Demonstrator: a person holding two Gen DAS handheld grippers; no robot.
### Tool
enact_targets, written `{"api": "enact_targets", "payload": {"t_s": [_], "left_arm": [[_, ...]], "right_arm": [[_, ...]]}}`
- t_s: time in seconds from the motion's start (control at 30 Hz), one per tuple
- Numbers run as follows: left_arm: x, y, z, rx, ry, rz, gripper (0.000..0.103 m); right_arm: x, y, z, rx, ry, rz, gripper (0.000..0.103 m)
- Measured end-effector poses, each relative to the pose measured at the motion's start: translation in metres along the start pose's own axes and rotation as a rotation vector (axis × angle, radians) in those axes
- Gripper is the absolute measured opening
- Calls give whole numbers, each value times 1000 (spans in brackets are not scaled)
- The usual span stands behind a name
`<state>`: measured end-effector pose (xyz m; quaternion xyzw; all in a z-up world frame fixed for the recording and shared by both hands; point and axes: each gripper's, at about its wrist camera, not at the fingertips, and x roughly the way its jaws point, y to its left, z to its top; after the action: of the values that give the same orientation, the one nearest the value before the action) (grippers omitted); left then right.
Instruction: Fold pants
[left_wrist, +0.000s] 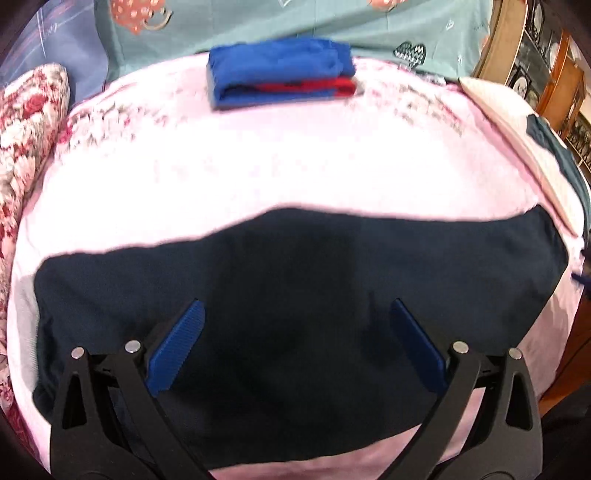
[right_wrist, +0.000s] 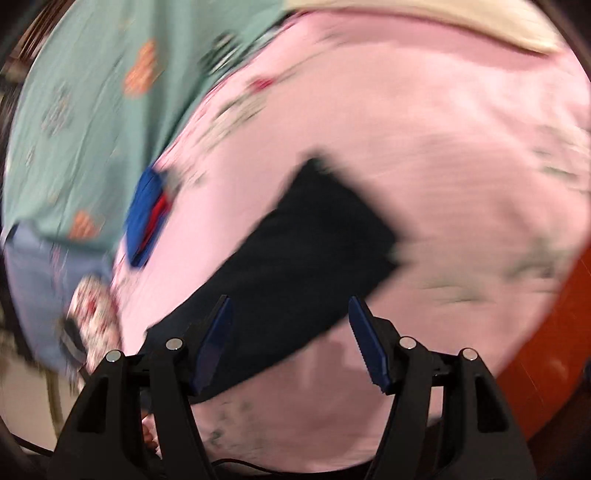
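Observation:
Dark navy pants (left_wrist: 295, 295) lie flat in a long folded strip across the pink bed sheet (left_wrist: 258, 177). My left gripper (left_wrist: 297, 314) is open, hovering just above the pants' middle, holding nothing. In the blurred right wrist view the same pants (right_wrist: 303, 251) run diagonally. My right gripper (right_wrist: 290, 314) is open and empty over the pants' near edge.
A folded blue and red garment (left_wrist: 280, 77) lies at the sheet's far side, also in the right wrist view (right_wrist: 146, 218). A teal printed sheet (left_wrist: 295, 22) lies beyond. A floral quilt (left_wrist: 26, 147) lies at left. A cream pillow (left_wrist: 517, 147) is at right.

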<state>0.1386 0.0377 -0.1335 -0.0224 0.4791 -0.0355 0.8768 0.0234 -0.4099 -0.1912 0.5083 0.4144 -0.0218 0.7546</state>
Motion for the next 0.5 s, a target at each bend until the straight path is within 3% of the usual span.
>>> {"api": "enact_targets", "payload": {"t_s": [0.1,0.23,0.43,0.5], "left_arm": [[-9,-29,12,8,-5,-21,101],[-23,-70,19,13,-14,-63,101],[-45,-109,16,15,-20,-14,101],[-50,-113,13,-10,-12,-6,101]], "right_arm": [[4,-22,11,8,-8,-5,66],[21,-23,16,-47,3,30,66],[34,-15,20,-153,44,103,62],[33,-18,20,-150,42,119,55]]}}
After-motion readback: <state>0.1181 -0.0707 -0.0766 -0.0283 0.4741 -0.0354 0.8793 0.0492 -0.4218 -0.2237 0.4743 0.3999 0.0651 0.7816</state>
